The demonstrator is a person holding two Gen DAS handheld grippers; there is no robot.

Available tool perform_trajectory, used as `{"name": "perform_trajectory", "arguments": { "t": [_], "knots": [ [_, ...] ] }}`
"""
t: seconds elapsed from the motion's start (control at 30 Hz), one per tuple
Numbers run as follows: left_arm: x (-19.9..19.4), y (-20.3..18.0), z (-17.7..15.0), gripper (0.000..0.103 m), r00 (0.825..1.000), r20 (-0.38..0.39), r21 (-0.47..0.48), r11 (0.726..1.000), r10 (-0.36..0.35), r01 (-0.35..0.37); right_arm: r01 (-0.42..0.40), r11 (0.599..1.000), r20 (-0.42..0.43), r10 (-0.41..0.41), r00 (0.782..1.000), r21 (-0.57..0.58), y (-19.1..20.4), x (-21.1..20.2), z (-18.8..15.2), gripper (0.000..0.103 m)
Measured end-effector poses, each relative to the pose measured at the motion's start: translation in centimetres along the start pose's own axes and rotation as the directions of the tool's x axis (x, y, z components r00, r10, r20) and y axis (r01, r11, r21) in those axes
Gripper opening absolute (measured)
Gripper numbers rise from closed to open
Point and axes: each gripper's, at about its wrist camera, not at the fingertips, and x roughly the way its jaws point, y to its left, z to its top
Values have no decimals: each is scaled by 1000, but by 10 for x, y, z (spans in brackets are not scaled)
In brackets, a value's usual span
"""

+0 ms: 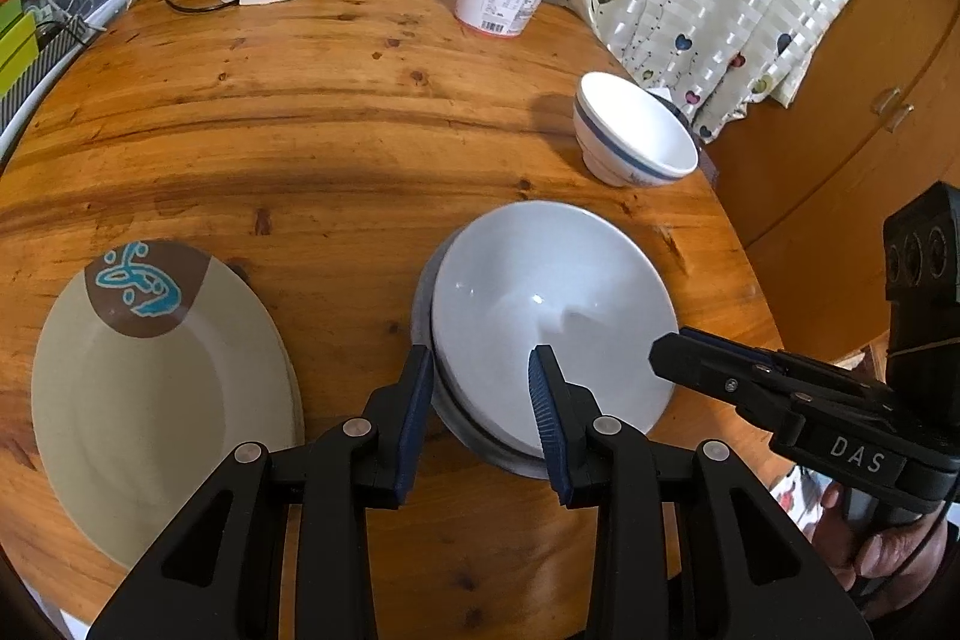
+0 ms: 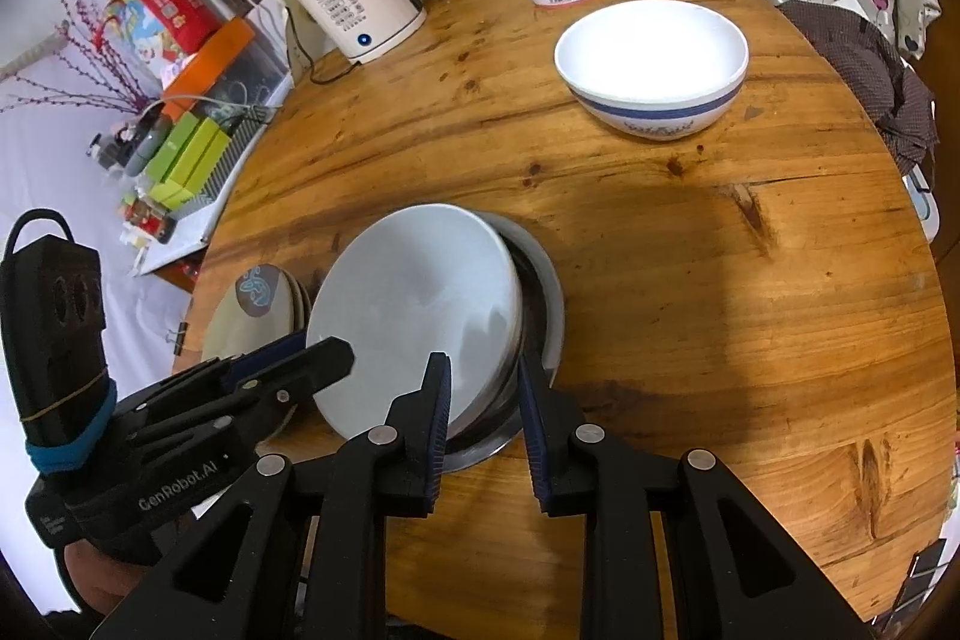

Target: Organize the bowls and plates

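Both grippers clamp the white bowl [image 1: 540, 310] rim, left gripper [image 1: 483, 400] near edge, right gripper [image 2: 483, 400] far side, bowl tilted over grey plate [image 2: 549, 304] on table [image 1: 300, 130]; lower evenly, release together

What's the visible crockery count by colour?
Plain white bowl: 1
Blue-banded white bowl: 1
Grey dish, under the plain white one: 1
Beige plate: 1, possibly more stacked beneath
Total: 4 at least
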Motion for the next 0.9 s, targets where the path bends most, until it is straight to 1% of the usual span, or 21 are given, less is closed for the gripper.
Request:
{"name": "perform_trajectory", "arguments": {
  "t": [0.17,0.37,0.47,0.6,0.9],
  "knots": [
    [-7,5,5,34,1000,19,-7,1000,-12,12,-3,1000,28,3,1000,11,-5,-12,4,23],
    [-29,15,17,34,996,86,-25,1000,-6,9,-2,1000,81,1,997,18,-13,-31,10,23],
    [-36,18,20,34,994,107,-28,1000,-3,6,0,1000,103,-2,995,24,-16,-39,12,23],
    [-39,18,21,34,993,115,-25,1000,-9,12,3,1000,125,-6,992,29,-18,-47,14,23],
    [-36,13,21,34,994,111,-15,1000,-17,19,3,999,131,-8,991,35,-22,-49,15,23]
  ]
}}
